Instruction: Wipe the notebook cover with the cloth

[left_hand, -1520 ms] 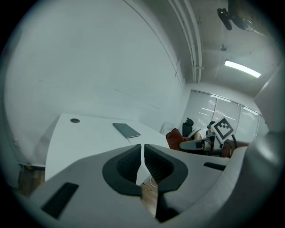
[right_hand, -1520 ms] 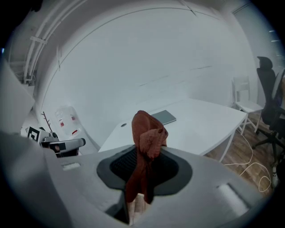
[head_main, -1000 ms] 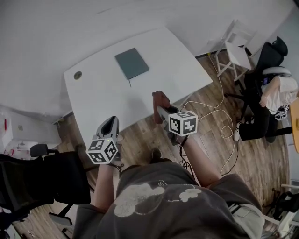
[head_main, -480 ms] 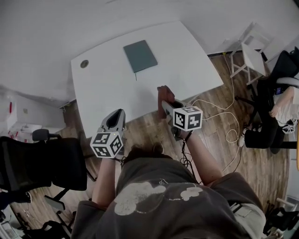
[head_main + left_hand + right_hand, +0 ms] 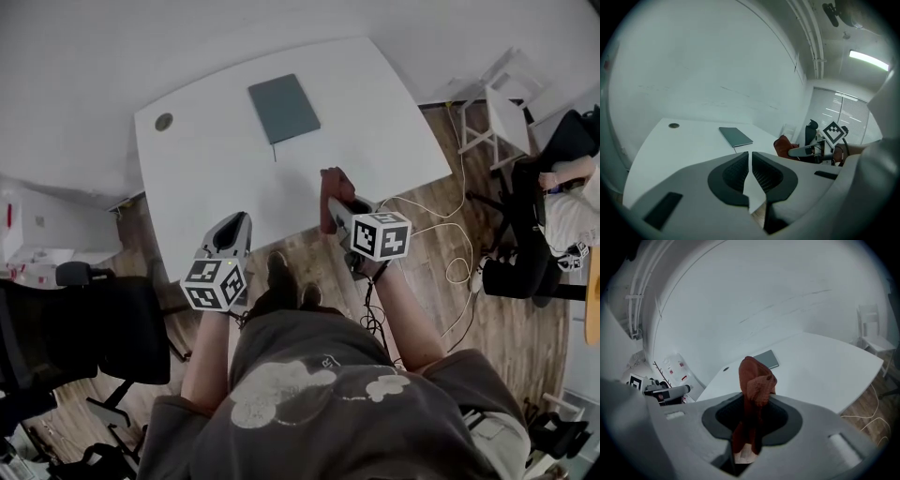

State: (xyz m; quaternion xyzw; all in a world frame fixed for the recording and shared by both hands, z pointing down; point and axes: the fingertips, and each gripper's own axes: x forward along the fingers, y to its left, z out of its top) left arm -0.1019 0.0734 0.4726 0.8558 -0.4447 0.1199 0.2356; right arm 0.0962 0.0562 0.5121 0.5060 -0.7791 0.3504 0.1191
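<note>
Underneath, a brown wood-plank floor (image 5: 487, 337) fills the lower and right parts of the head view. On it stands a large white table with rounded corners (image 5: 216, 178), which reaches to the pale wall. A black office chair (image 5: 84, 337) sits off the table's left corner, beside the person's left arm.

Toward the table's far side lies the flat, dark grey-green rectangular notebook (image 5: 284, 108). It is shut, bare of anything on top, and well apart from both tools.

Both grippers hover at the table's near edge. The left gripper (image 5: 749, 159) points at the table with its jaws drawn together, leaving only a thin slit and nothing caught between them. The right gripper (image 5: 337, 214) has its jaws clamped on a crumpled rust-red cloth (image 5: 754, 380). The cloth's bunched end stands up past the jaw tips, clear of the tabletop.

Near the table's far left corner sits a small round dark grommet (image 5: 163, 121).
</note>
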